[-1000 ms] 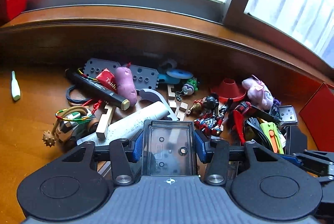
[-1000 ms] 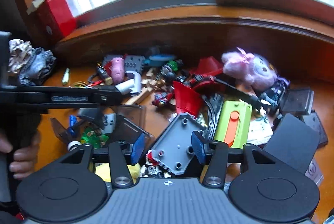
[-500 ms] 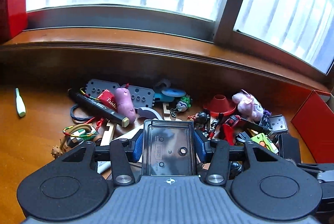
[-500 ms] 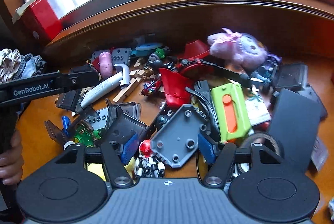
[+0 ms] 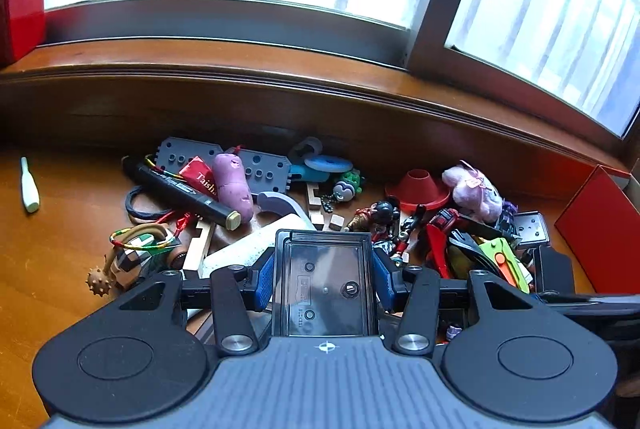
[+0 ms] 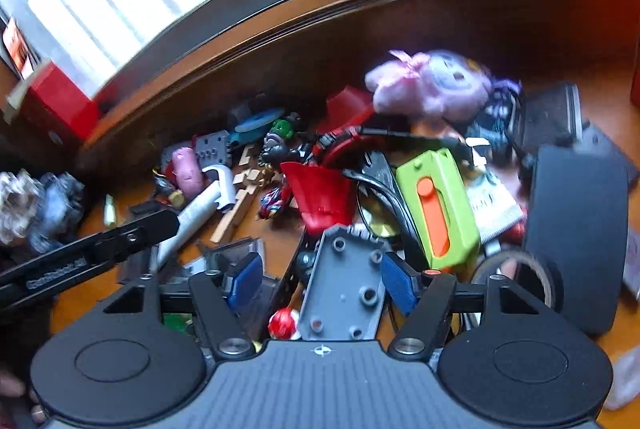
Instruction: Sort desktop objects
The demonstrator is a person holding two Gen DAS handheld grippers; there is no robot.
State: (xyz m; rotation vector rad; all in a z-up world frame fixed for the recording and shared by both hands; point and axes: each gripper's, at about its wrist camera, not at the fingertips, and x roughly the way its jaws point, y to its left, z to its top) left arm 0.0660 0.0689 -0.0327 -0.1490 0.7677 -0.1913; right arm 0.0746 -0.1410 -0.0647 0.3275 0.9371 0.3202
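In the left wrist view my left gripper (image 5: 324, 279) is shut on a smoky clear plastic case (image 5: 326, 289), its blue pads pressing both long sides. The case hangs over a pile of toys and small parts on the wooden desk (image 5: 60, 229). In the right wrist view my right gripper (image 6: 320, 281) is opening over a grey plate with holes (image 6: 344, 285). That plate lies on the pile between the blue pads, with a gap on its left side. The left gripper's black arm (image 6: 92, 257) shows at the left of that view.
The pile holds a black marker (image 5: 180, 189), a purple capsule toy (image 5: 232, 181), a red cone (image 5: 418, 185), a pink plush (image 6: 432, 85), a green and orange cutter (image 6: 436, 205), a black pad (image 6: 576, 237) and tape roll (image 6: 520, 281). Red boxes (image 5: 600, 221) stand at both sides; a windowsill runs behind.
The right gripper's jaws have spread wider around the grey plate, and its view has rolled to one side. The left gripper keeps its hold on the clear case.
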